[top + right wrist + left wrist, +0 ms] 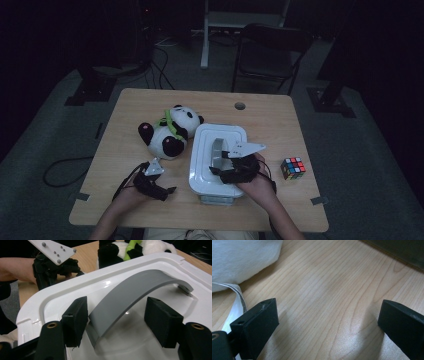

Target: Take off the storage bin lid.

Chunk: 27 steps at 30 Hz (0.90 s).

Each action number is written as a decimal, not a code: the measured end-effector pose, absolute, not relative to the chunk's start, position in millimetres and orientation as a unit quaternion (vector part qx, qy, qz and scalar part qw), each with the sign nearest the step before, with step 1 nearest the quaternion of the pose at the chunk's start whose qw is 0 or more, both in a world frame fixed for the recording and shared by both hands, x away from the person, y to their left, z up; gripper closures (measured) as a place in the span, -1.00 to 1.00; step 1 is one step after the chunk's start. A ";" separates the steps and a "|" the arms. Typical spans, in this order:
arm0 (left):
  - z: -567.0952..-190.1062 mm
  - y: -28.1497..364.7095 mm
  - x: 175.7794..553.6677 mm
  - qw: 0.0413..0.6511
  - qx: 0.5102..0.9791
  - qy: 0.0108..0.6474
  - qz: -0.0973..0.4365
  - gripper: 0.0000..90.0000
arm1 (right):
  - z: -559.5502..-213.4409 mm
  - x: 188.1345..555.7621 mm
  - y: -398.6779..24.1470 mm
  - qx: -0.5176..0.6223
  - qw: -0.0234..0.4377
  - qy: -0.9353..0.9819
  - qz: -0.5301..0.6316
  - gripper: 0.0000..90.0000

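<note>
A white plastic box (pixel 202 150) with a lid and a curved grey handle (pixel 218 150) lies in the middle of the wooden table (pixel 280 120). My right gripper (pixel 222 164) reaches over the lid from the right. In the right gripper view its jaws (pixel 117 312) stand on either side of the grey handle (pixel 130 295); a gap shows at the right pad, so it is open. A panda plush (pixel 170 132) lies left of the box. My left gripper (pixel 159 176) rests near the plush, open over bare wood (pixel 327 312), with white fur (pixel 242 257) and a fabric tag (pixel 238 302) to its left.
A colour cube (pixel 293 168) sits at the right of the table, right of the box. A round hole (pixel 240 106) is in the tabletop near the far edge. A dark chair (pixel 270 55) stands beyond the table. The left gripper (pixel 55 265) shows behind the lid.
</note>
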<state>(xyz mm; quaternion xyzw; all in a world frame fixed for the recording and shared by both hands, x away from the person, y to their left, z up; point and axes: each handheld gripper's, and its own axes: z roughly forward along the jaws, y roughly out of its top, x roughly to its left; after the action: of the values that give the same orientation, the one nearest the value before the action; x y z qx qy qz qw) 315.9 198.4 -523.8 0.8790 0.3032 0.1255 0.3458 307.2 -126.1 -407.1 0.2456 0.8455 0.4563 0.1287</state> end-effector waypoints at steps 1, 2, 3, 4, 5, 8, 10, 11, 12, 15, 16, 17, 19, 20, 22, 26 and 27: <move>-523.8 198.4 315.9 0.346 0.879 0.303 0.125 -0.92 | -407.0 307.4 -125.5 0.244 0.125 0.846 0.457 -0.14; -523.8 198.4 315.9 0.346 0.879 0.304 0.125 -0.92 | -406.7 307.6 -125.4 0.238 0.118 0.848 0.458 -0.06; -523.8 198.3 315.8 0.346 0.879 0.304 0.125 -0.92 | -406.3 307.5 -124.8 0.234 0.116 0.850 0.458 -0.05; -523.8 198.3 315.8 0.347 0.878 0.304 0.125 -0.92 | -406.0 307.7 -123.9 0.230 0.113 0.852 0.457 -0.01; -523.8 198.3 315.8 0.346 0.879 0.304 0.125 -0.92 | -405.6 308.1 -123.2 0.225 0.107 0.854 0.457 0.04; -523.7 198.3 315.8 0.346 0.879 0.304 0.125 -0.92 | -405.8 310.8 -122.2 0.225 0.093 0.854 0.460 0.23; -523.7 198.4 315.8 0.346 0.879 0.304 0.125 -0.92 | -406.3 312.4 -123.9 0.231 0.085 0.852 0.463 0.26; -523.7 198.4 315.8 0.346 0.879 0.304 0.125 -0.92 | -406.2 312.6 -124.1 0.230 0.084 0.852 0.463 0.26; -523.8 198.3 315.8 0.346 0.879 0.304 0.125 -0.92 | -406.1 312.3 -123.7 0.230 0.086 0.852 0.462 0.27; -523.8 198.3 315.8 0.346 0.879 0.304 0.125 -0.92 | -405.6 312.9 -124.2 0.228 0.076 0.853 0.463 0.36; -523.8 198.3 315.8 0.346 0.879 0.304 0.125 -0.92 | -405.5 312.8 -124.0 0.227 0.075 0.854 0.463 0.37; -523.8 198.3 315.8 0.346 0.879 0.304 0.125 -0.92 | -405.1 312.9 -124.1 0.227 0.073 0.854 0.462 0.39; -523.8 198.3 315.8 0.347 0.878 0.304 0.125 -0.92 | -404.4 314.0 -125.0 0.228 0.065 0.854 0.463 0.41; -523.8 198.3 315.8 0.347 0.878 0.304 0.125 -0.92 | -403.5 314.2 -125.5 0.229 0.061 0.854 0.463 0.42; -523.7 198.4 316.0 0.346 0.879 0.303 0.127 -0.92 | -400.2 314.5 -127.7 0.229 0.051 0.851 0.470 0.46; -523.7 198.3 315.9 0.346 0.879 0.304 0.126 -0.92 | -388.7 312.3 -132.9 0.218 0.034 0.844 0.489 0.62; -523.7 198.3 315.9 0.346 0.879 0.304 0.126 -0.92 | -385.7 312.0 -134.0 0.215 0.030 0.842 0.493 0.67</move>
<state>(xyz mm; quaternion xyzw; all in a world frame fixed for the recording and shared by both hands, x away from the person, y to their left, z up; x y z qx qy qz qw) 315.9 198.3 -523.7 0.8785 0.3039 0.1258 0.3465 312.0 -134.0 -385.7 0.2147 0.8423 0.4935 0.0301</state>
